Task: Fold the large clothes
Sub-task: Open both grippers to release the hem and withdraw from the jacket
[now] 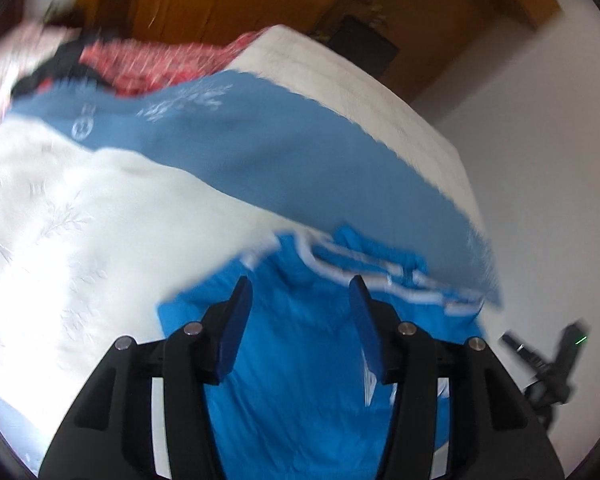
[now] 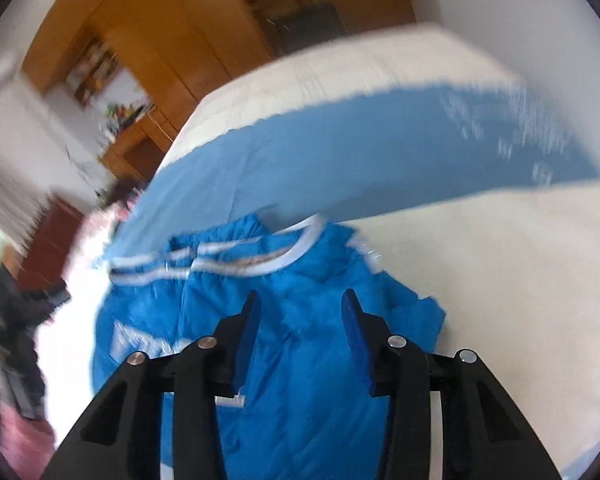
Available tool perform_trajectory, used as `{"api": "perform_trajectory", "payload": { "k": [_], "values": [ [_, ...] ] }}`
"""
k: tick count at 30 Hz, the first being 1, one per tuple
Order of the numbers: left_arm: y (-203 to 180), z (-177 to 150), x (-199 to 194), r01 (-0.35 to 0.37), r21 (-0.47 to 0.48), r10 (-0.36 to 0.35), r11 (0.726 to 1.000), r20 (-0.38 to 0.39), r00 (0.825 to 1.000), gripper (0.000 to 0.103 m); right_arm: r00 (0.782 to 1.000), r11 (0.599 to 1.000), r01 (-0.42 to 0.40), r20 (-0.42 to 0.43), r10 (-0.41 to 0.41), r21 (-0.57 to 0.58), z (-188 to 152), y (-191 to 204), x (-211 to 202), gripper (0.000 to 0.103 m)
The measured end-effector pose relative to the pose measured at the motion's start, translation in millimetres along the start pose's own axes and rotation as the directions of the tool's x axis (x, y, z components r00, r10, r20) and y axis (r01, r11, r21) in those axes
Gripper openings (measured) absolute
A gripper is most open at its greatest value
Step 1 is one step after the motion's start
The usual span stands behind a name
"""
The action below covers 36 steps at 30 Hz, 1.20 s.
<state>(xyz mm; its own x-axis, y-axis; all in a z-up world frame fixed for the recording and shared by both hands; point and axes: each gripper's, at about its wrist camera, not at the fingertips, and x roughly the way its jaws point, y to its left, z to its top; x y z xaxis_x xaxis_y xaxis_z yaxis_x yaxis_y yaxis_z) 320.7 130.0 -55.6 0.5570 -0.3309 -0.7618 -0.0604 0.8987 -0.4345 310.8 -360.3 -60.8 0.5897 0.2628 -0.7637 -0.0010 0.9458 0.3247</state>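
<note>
A bright blue jacket (image 1: 300,340) with white stripes lies on the white bedspread (image 1: 80,220), close in front of both grippers; it also shows in the right wrist view (image 2: 300,320). Its white-trimmed collar (image 2: 300,240) points away from me. My left gripper (image 1: 300,292) is open above the jacket's middle, holding nothing. My right gripper (image 2: 300,308) is open above the jacket too, holding nothing. Both views are motion-blurred.
A wide duller blue band (image 1: 280,152) crosses the bedspread beyond the jacket, also visible in the right wrist view (image 2: 360,148). Red patterned clothes (image 1: 160,64) and dark items lie at the bed's far end. Wooden wardrobes (image 2: 160,32) stand behind. A dark tripod-like object (image 1: 548,364) stands beside the bed.
</note>
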Motion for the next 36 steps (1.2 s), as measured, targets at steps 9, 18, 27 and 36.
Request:
{"api": "perform_trajectory", "payload": {
  "k": [9,18,27,36],
  "values": [
    [-86.3,-98.0,59.2,-0.188,0.326,0.169,0.926,0.086,0.982,0.049,0.998,0.998,0.052,0.026,-0.051,-0.034,-67.2,55.4,54.9,0.031],
    [-60.4,-103.8,103.5,-0.199,0.294,0.191,0.935,0.057,0.980,0.051,0.998,0.998,0.055,0.013,-0.055,-0.009,-77.0,38.2,93.4,0.026],
    [-74.2,-92.7,80.3,-0.186,0.212,0.173,0.959,0.077,0.982,0.049,0.999,0.996,-0.029,0.017,0.028,0.083,-60.9,30.4,60.9,0.026],
    [-83.9,-115.0,103.1,-0.217,0.269,0.199,0.938,0.095,0.975,0.050,1.000,1.000,0.009,0.021,-0.009,0.015,-79.0,55.5,81.1,0.026]
  ]
}}
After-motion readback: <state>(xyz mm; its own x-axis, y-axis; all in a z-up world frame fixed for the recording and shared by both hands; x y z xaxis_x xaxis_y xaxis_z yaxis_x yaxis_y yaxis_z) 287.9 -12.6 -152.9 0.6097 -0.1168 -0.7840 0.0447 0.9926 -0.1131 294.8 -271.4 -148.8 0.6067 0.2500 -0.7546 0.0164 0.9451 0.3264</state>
